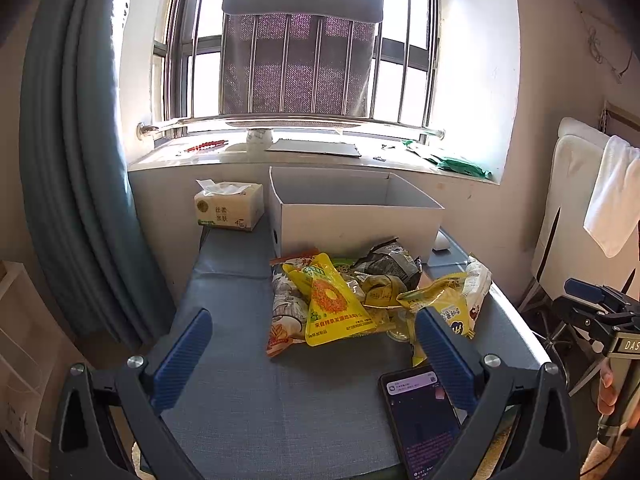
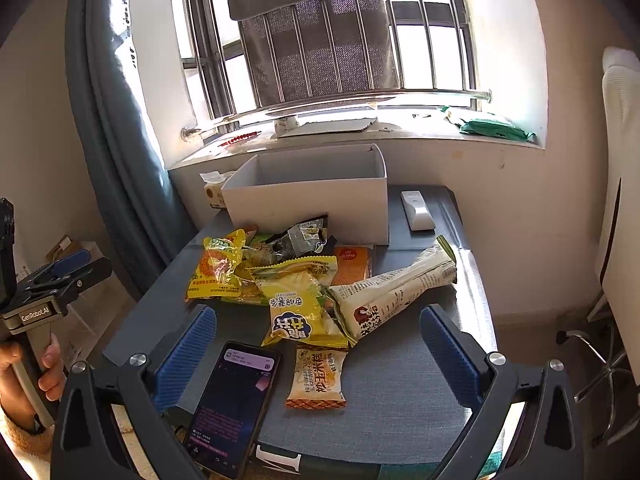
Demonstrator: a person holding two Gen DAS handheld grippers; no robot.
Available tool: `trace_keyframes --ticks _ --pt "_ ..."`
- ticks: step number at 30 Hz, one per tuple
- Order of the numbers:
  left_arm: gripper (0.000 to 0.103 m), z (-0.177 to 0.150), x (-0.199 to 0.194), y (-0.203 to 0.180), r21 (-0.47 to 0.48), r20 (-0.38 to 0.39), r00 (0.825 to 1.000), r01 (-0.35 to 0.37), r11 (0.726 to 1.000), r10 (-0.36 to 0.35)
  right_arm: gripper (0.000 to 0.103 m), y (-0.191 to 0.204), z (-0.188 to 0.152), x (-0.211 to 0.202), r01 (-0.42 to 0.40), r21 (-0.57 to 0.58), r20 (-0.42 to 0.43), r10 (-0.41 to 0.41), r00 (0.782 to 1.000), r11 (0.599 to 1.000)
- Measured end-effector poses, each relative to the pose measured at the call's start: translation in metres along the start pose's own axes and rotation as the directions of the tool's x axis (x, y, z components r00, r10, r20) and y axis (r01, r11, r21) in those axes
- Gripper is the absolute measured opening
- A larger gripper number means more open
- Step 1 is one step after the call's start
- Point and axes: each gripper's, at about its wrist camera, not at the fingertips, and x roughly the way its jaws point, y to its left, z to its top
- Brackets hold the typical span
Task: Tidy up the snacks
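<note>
Nearest us, the phone lies screen-up and lit at the front edge of the blue-covered table, between our two claws. Left gripper is spread wide, nothing between its blue pads, hovering over bare cloth short of the pile. Right gripper is equally spread and empty, with its left pad just beside the phone. Snack pile sits mid-table, directly in front of the open white box, which stands at the back against the wall under the window sill. In the pile: a yellow packet with an orange ring print on the left, a crumpled dark wrapper nearest the box, a yellow chip bag in the middle, an orange packet behind it, and a long white bag lying angled toward the right. One small cream-and-orange packet lies apart, closest to us, just right of the phone. We cannot see the box floor. Tissue pack stands left of the box; a white remote lies to its right.
</note>
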Motion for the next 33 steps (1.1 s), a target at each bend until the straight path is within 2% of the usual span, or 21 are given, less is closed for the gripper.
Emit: trace_keyframes --ticks 33 --pt "0.103 -0.0014 0.0004 -0.0001 0.001 -0.007 1.000 0.012 1.000 -0.012 0.103 0.0001 -0.0019 0.0042 -0.017 0.009 -0.023 0.017 1.000 1.000"
